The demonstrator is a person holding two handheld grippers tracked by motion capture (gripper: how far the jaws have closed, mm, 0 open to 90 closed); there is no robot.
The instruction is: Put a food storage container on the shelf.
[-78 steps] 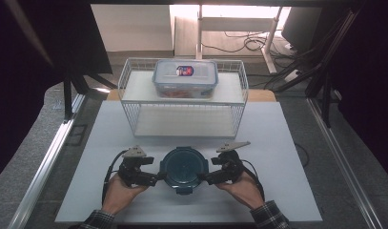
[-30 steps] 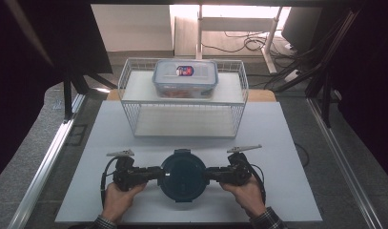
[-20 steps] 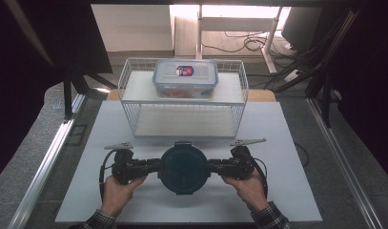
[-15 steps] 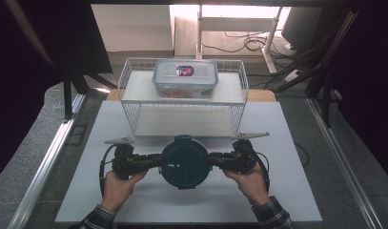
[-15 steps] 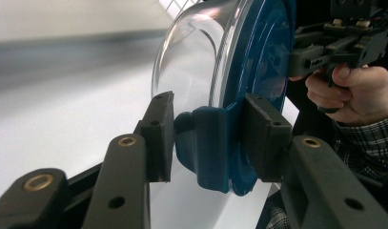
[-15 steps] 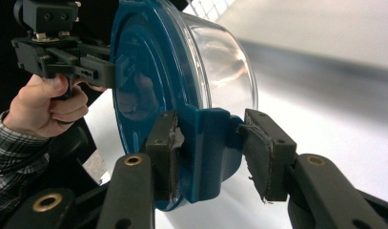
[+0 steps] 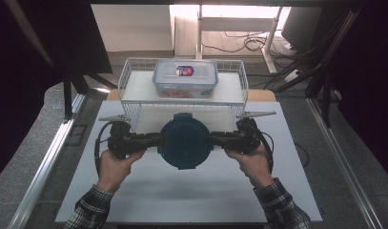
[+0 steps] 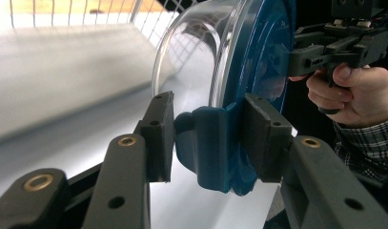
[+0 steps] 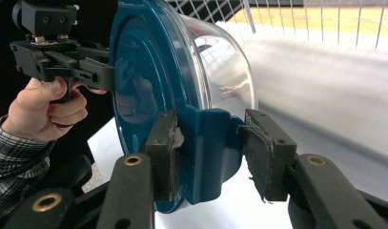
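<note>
Across the earlier pictures the round blue-lidded container (image 7: 185, 141) rides between the two tongs from close to the person's edge of the white table (image 7: 148, 191) toward the wire basket (image 7: 134, 112), and now it is held above the table just in front of the basket's near wall. The left tongs (image 8: 208, 140) straddle a blue latch tab on the lid's rim, one jaw pressed to the tab and the other with a slim gap showing, so they look clenched on it but not firmly on both sides; the right tongs (image 9: 208, 152) grip the opposite tab in much the same way. The container's clear bowl faces the basket and the lid faces the person. Inside the basket a rectangular lidded box (image 7: 185, 78) already sits toward the back, so the carry seems nearly done and a lift over the wire wall would come next
</note>
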